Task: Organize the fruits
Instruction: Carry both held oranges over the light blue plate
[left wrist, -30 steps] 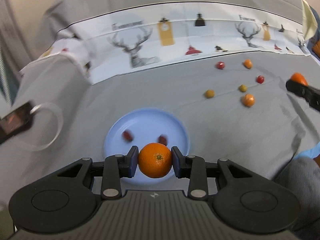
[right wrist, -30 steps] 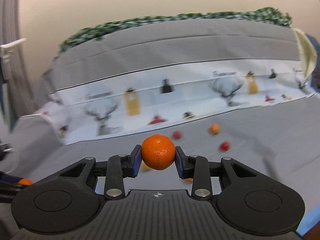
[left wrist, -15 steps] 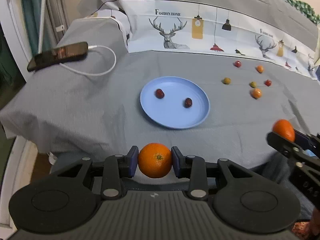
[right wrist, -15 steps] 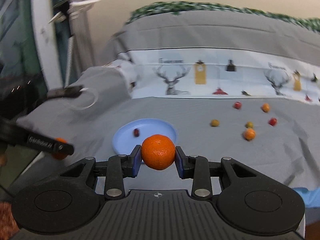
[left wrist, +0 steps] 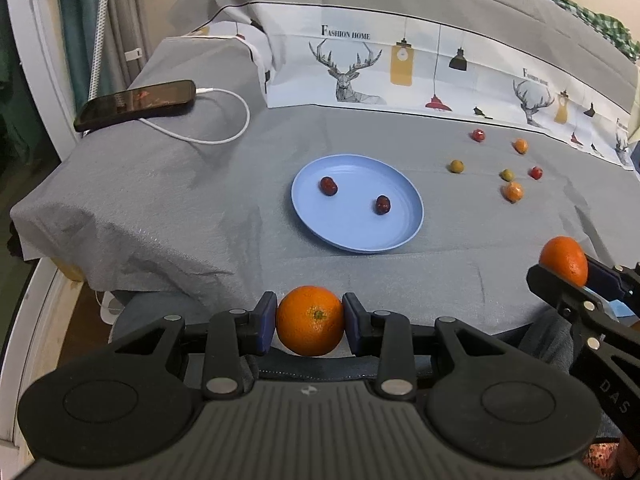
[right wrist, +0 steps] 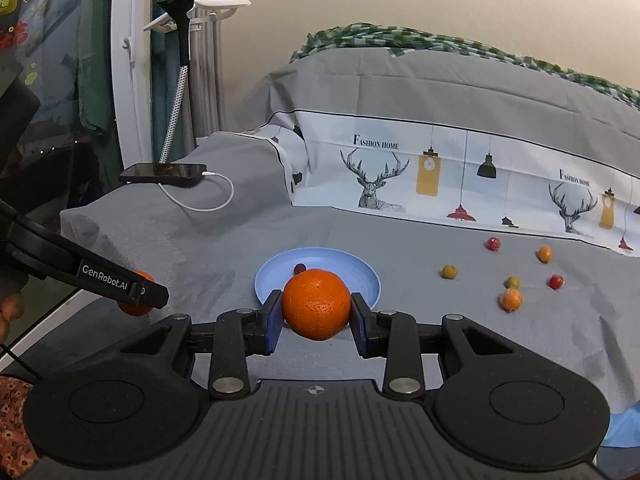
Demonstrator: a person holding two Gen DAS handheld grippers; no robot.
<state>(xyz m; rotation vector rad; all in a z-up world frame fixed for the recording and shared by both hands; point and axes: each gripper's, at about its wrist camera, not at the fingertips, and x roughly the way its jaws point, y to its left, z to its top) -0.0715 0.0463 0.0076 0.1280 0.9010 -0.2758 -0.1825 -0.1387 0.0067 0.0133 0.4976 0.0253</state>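
Note:
My left gripper [left wrist: 309, 326] is shut on an orange [left wrist: 310, 327], held off the near edge of the table. My right gripper [right wrist: 316, 311] is shut on a second orange [right wrist: 317, 304], also short of the table; it shows at the right of the left wrist view [left wrist: 564, 260]. A blue plate [left wrist: 348, 232] lies mid-table with two dark red fruits [left wrist: 328, 186] [left wrist: 383, 204] in it. Several small red, orange and yellow-green fruits [left wrist: 513, 191] lie scattered on the grey cloth to the plate's right.
A black phone [left wrist: 136, 104] with a white cable [left wrist: 224, 132] lies on a raised part at the left. A printed deer-pattern cloth [left wrist: 400, 68] rises behind the table. A white stand [right wrist: 132, 80] and curtains are at the far left.
Both grippers have pulled back from over the table to beyond its near edge, each still holding its orange. The plate and scattered fruits have not moved.

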